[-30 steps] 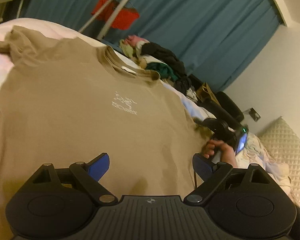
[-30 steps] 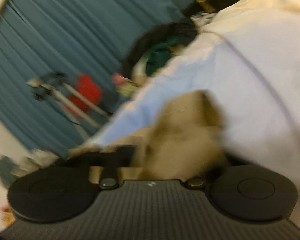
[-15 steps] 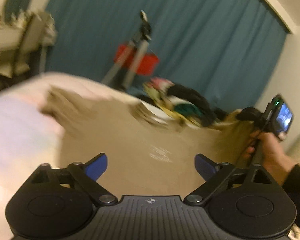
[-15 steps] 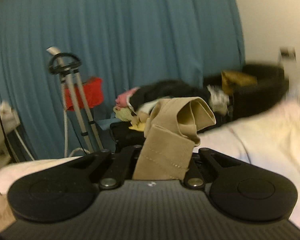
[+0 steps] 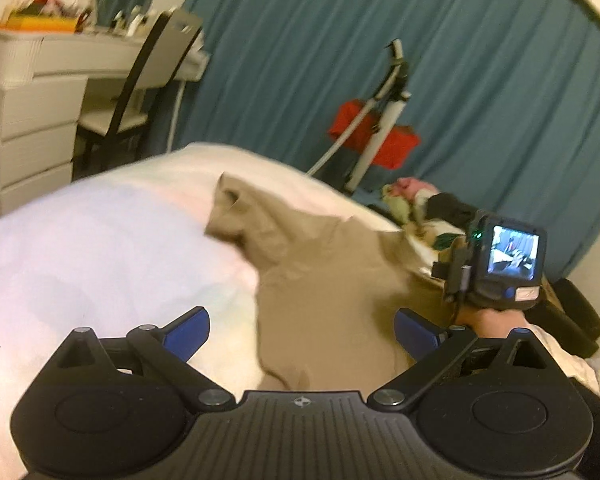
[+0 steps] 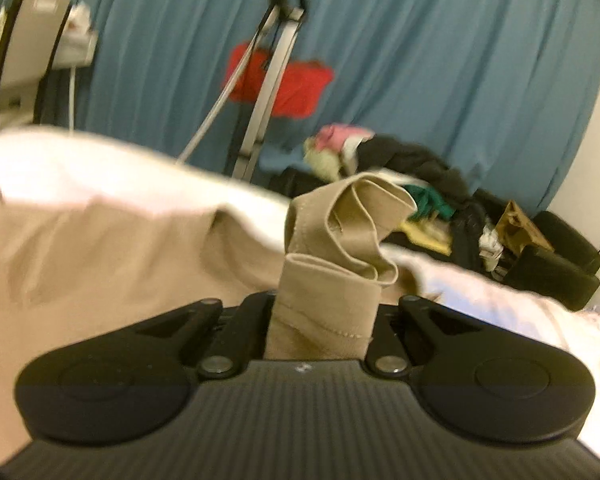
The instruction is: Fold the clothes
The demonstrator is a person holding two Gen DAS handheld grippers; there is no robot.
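Tan shirt [image 5: 324, 280] lies spread on the bed [image 5: 100, 248] — my right gripper [image 6: 320, 320] pinches its bunched sleeve above the bed, while my left gripper [image 5: 300, 332] hovers wide, empty.

A plain tan T-shirt [image 5: 320, 280] with matching tan stitching along its hem fills the centre of both views, lying on pale bedding [image 5: 100, 248] tinted white, pink and lilac. Teal pleated curtains [image 5: 480, 100] cover the upper right. A bright red cloth [image 5: 374, 140] hangs on a white and black stand [image 5: 380, 120]. The left gripper [image 5: 302, 330] is black with blue pads [image 5: 188, 330]; the right gripper [image 6: 322, 320] is black. A white drawer unit [image 5: 28, 128] sits at upper left. The clothes pile [image 6: 400, 172] mixes black, pink, pale green and dark green.
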